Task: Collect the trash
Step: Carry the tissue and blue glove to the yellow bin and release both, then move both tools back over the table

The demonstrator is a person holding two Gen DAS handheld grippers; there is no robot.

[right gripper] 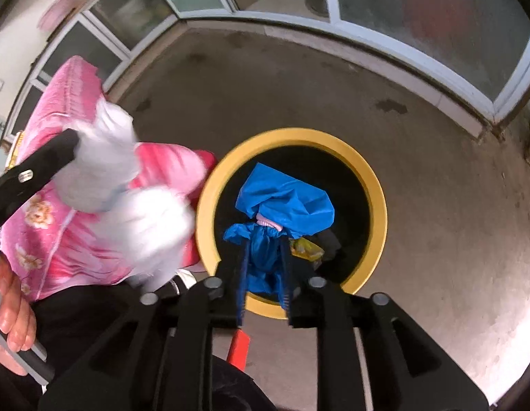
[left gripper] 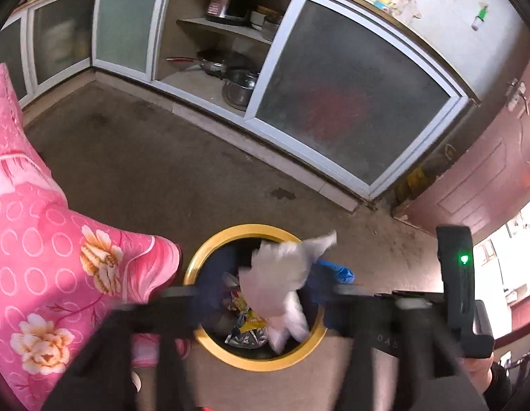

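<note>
1. Pink floral bedding (right gripper: 52, 212) crowds the bin's left side; no free room there.
2. The left tool (left gripper: 265, 294) is closed on a crumpled white tissue wad (left gripper: 278, 284), which hangs over the yellow-rimmed bin (left gripper: 210, 253).
3. The right tool (right gripper: 265, 274) pinches a blue plastic bag (right gripper: 285, 202), its long axis dangling straight down into the bin's mouth.
4. Judged: both loads sit above the opening, so letting go should suffice; the right one is more centred.
5. Bare floor (right gripper: 436, 205) lies open to the right.

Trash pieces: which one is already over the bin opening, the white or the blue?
The blue bag, pinched in the right gripper, hangs over the yellow-rimmed bin. In that view the white wad, in the left gripper, sits off to the side over the pink bedding.
</note>
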